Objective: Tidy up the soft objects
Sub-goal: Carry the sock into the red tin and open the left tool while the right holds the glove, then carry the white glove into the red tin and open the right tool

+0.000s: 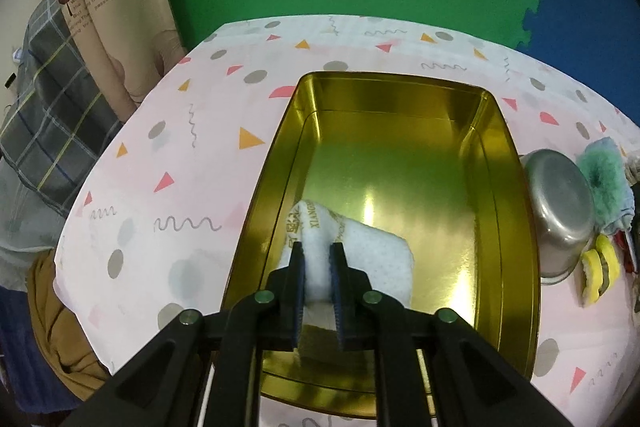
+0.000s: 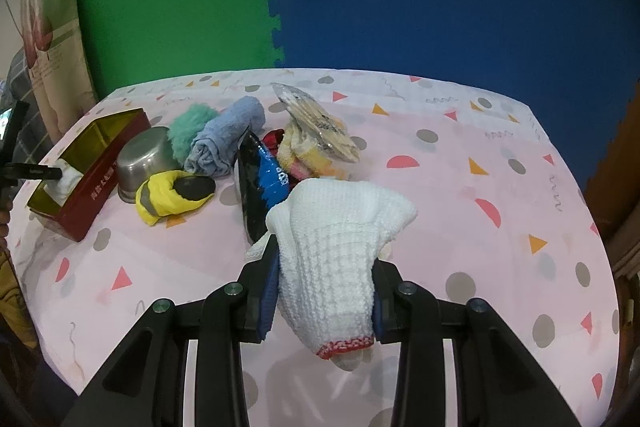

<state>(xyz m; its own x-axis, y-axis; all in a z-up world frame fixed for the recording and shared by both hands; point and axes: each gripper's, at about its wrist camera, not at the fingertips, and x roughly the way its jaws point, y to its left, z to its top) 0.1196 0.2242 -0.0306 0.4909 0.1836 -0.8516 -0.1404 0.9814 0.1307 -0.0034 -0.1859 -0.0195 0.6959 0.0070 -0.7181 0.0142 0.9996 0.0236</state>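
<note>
My left fingers (image 1: 318, 247) pinch a white cloth (image 1: 360, 259) low in the gold tin (image 1: 400, 131); my right fingers (image 2: 326, 251) pinch a white glove (image 2: 332, 247), lower centre.

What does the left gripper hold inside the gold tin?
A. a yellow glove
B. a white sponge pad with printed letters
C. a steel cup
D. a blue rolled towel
B: the left gripper is closed on the white sponge pad over the gold tin.
</note>
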